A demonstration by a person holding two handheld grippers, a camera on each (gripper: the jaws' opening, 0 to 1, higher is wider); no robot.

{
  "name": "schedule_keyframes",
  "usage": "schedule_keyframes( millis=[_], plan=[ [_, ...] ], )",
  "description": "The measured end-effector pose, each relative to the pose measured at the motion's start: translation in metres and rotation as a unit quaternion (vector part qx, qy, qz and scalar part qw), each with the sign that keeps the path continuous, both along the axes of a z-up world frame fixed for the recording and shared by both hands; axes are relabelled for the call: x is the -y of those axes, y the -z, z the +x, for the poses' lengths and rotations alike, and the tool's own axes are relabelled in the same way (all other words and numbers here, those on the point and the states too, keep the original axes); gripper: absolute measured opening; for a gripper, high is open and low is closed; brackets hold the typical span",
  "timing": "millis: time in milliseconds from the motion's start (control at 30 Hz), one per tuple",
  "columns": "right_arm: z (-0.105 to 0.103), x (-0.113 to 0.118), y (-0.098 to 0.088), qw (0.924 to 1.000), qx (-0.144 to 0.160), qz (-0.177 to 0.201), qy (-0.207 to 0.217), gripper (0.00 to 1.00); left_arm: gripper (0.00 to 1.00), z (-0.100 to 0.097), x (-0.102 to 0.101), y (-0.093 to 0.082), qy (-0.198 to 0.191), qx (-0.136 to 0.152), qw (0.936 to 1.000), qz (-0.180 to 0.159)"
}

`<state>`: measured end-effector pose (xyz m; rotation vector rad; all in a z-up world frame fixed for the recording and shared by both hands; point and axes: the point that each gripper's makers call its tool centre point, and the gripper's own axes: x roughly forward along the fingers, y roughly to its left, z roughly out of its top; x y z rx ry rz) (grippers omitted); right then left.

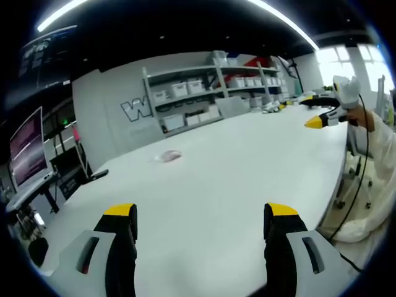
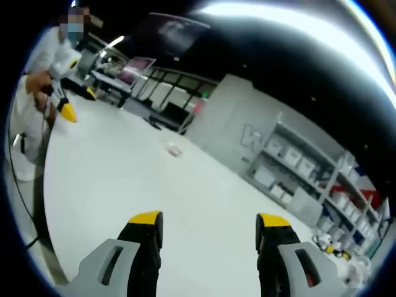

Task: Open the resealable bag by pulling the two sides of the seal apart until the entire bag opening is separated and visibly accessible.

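Note:
A small clear resealable bag with something pinkish inside lies flat on the white table, far ahead of my left gripper. The left gripper's yellow-tipped jaws stand wide open above the table's near part, with nothing between them. In the right gripper view the same bag lies well beyond my right gripper, which is also open and holding nothing. The right gripper shows at the table's right edge, held by a hand in a white sleeve. The left gripper shows at the far left.
Shelves with white bins line the back wall behind the table. Small items sit at the table's far end. A lit monitor stands on a desk to the left. The person in white stands at the table's edge.

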<state>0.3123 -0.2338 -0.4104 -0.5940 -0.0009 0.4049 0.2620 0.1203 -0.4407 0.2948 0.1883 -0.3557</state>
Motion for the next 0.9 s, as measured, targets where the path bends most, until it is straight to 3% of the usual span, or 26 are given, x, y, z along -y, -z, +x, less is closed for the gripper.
schedule_keyframes(
  millis=[900],
  plan=[
    [0.011,-0.01,0.004,0.9997,0.007,-0.022,-0.009,0.6,0.83,0.0,0.0,0.004,0.001,-0.007,1.0,0.003]
  ],
)
